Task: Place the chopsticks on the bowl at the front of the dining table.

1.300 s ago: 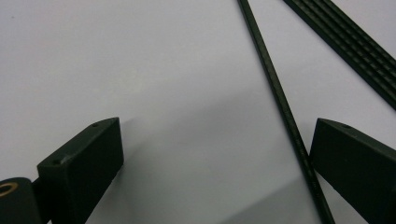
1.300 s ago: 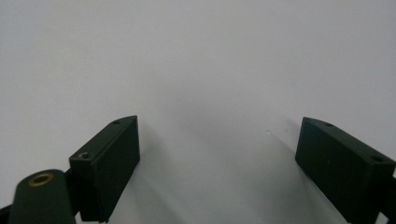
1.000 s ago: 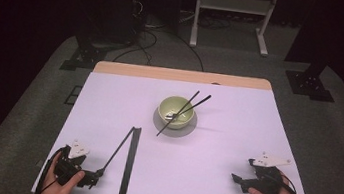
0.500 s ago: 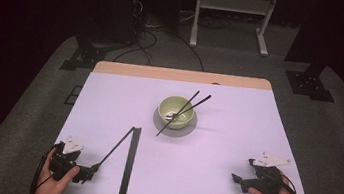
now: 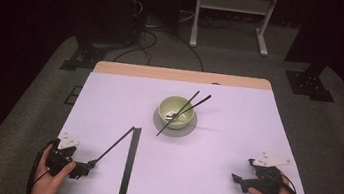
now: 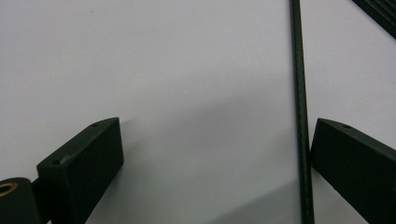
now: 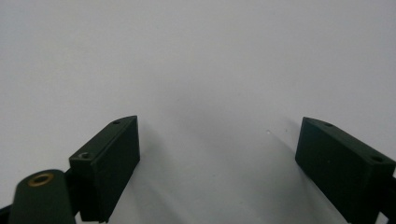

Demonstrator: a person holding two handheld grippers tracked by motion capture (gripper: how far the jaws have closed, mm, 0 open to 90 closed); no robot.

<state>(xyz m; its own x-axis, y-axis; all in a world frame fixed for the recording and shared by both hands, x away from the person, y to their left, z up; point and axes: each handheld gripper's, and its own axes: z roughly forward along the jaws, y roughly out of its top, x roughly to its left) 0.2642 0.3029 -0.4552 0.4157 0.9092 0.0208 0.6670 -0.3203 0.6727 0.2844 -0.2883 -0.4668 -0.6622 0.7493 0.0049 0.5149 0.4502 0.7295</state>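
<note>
A pale green bowl stands mid-table on a grey saucer, with two black chopsticks leaning in it. Nearer the front left, a thin black rod and a flat black strip meet at their far ends in a narrow V. My left gripper lies open at the rod's near end. In the left gripper view the rod runs between the jaws, close against the right one, and my left gripper is not closed on it. My right gripper rests open at the front right, and my right gripper has only bare table between its jaws.
The white table top has a wooden far edge. Beyond it, on the grey floor, are cables and dark stand bases. A corner of the flat strip shows at the top right of the left gripper view.
My left hand and gripper have slid a little to the left, toward the table's front-left corner. The rod, the strip, the bowl and the right gripper have stayed put.
</note>
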